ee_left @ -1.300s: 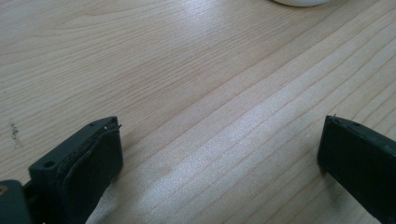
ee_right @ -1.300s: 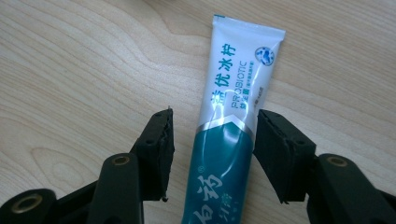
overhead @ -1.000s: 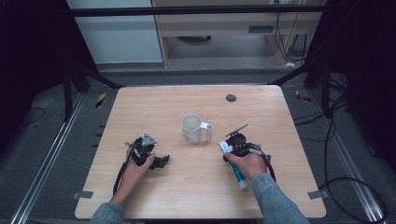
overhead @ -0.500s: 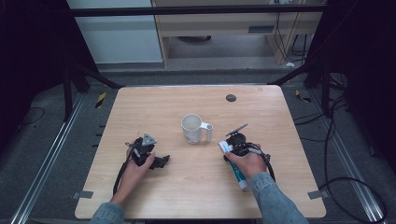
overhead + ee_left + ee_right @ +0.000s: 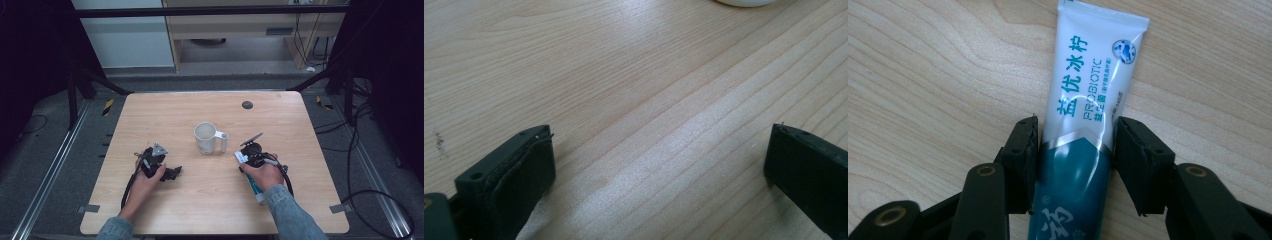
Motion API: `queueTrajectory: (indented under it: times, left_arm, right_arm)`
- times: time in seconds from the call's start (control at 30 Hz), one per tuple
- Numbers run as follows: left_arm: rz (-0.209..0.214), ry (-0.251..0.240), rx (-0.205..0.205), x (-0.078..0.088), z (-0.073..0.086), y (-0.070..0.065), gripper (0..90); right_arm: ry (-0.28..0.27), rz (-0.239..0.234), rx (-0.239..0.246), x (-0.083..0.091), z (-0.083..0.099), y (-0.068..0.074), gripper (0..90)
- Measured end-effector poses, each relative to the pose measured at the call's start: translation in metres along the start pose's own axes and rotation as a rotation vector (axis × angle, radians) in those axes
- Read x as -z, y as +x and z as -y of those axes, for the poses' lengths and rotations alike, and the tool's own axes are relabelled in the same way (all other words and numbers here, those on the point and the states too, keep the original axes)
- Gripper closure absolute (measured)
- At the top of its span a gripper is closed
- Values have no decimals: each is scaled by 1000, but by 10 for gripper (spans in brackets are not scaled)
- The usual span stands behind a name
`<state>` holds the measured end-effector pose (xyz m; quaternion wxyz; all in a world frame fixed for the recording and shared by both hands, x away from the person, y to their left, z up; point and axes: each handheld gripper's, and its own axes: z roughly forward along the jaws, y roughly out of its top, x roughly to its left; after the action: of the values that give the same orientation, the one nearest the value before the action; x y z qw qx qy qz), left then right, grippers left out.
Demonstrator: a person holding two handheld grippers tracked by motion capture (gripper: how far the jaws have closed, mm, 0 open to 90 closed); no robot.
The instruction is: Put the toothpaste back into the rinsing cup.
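With the toothpaste tube (image 5: 1083, 130) lying flat on the counter (image 5: 210, 200) between its jaws, which have just been closing, the right hand-held gripper (image 5: 1075, 150) should squeeze squarely across the tube's body before lifting, while the left hand-held gripper (image 5: 659, 165) rests wide open and empty.

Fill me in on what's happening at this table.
A person sits at a wooden table with a hand-held gripper in each hand. The right hand-held gripper has a white and teal toothpaste tube lying flat between its jaws, which have just been closing on it; both pads now sit against the tube's sides. The left hand-held gripper rests on the table with its jaws wide apart and nothing between them. A white mug stands upright mid-table, between the two hands and a little beyond them.
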<state>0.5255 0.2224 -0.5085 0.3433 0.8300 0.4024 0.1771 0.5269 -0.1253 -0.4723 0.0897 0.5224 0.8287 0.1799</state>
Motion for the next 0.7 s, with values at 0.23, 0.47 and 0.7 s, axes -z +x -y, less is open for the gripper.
queueTrajectory:
  times: [0.23, 0.47, 0.7]
  left_arm:
    - [0, 0, 0, 0, 0, 0, 0]
    - [1, 0, -1, 0, 0, 0, 0]
    - [2, 0, -1, 0, 0, 0, 0]
  right_arm:
    - [4, 18, 21, 0, 0, 1, 586]
    - [6, 27, 42, 2, -2, 2, 657]
    - [-8, -2, 19, 7, -1, -3, 736]
